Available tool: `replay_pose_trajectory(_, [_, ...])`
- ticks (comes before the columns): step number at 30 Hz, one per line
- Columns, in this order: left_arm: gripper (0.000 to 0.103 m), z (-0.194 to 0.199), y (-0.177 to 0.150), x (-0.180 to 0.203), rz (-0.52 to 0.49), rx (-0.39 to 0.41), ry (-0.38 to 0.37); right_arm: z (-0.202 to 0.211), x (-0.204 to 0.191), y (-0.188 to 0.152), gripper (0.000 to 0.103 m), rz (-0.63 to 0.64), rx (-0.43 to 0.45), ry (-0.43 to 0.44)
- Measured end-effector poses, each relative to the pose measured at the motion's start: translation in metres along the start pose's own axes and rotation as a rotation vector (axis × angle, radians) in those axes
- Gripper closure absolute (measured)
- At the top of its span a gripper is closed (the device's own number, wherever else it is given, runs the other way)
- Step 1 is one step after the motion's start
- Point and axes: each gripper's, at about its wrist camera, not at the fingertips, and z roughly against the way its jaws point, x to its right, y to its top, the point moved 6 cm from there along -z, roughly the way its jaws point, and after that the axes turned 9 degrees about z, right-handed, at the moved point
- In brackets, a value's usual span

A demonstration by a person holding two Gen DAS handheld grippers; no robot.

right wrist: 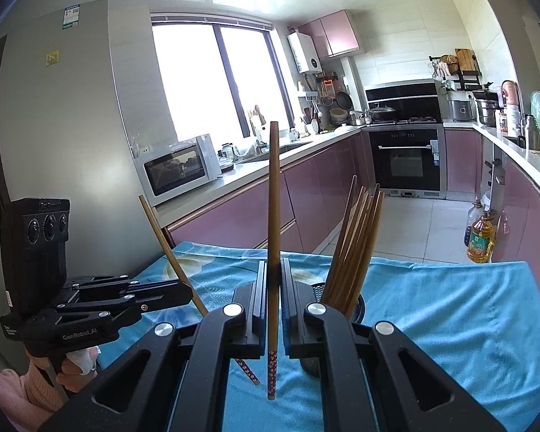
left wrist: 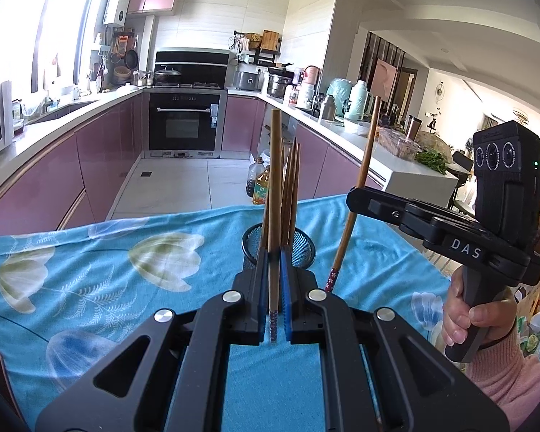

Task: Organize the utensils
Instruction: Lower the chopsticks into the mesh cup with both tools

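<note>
Centre frame in each wrist view: left gripper [left wrist: 274, 280] clamped on one upright chopstick [left wrist: 274, 194], right gripper [right wrist: 274, 288] clamped on another chopstick [right wrist: 273, 216]; mesh holder [left wrist: 298, 248] of chopsticks just behind, on blue cloth [left wrist: 126, 270].

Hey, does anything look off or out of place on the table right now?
Nothing spilled or damaged. Each gripper, left and right, holds one chopstick upright; the rest stand in the mesh holder on the blue cloth.
</note>
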Motion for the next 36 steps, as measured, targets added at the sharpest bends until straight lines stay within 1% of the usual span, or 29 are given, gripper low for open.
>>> replay_pose_trajectory(13, [0.096,0.015,0.043,0.015,-0.033,0.084,-0.011,-0.013,0.024,0.025,0.097,-0.031,0.032,-0.003])
replay_pose_trajectory(17, [0.096,0.014,0.06,0.022,-0.037,0.102,-0.022,-0.016,0.031,0.033,0.097,-0.038,0.047,-0.013])
replay_pose_trajectory(20, [0.096,0.01,0.072,0.022,-0.018,0.11,-0.032,-0.02,0.038,0.036,0.097,-0.048,0.051,-0.023])
replay_pose_trajectory(23, [0.096,0.003,0.084,0.024,-0.017,0.128,-0.016,-0.026,0.045,0.037,0.097,-0.063,0.053,-0.034])
replay_pose_trajectory(25, [0.096,-0.004,0.087,0.026,-0.012,0.119,-0.023,-0.03,0.049,0.037,0.097,-0.074,0.053,-0.041])
replay_pose_trajectory(29, [0.096,-0.02,0.087,0.027,-0.012,0.103,-0.011,-0.039,0.058,0.034,0.097,-0.097,0.046,-0.058])
replay_pose_trajectory(32, [0.096,-0.034,0.083,0.026,-0.025,0.089,0.019,-0.045,0.063,0.031,0.097,-0.115,0.041,-0.063])
replay_pose_trajectory(36, [0.096,-0.048,0.079,0.021,-0.018,0.057,0.026,-0.045,0.066,0.033,0.097,-0.139,0.054,-0.053])
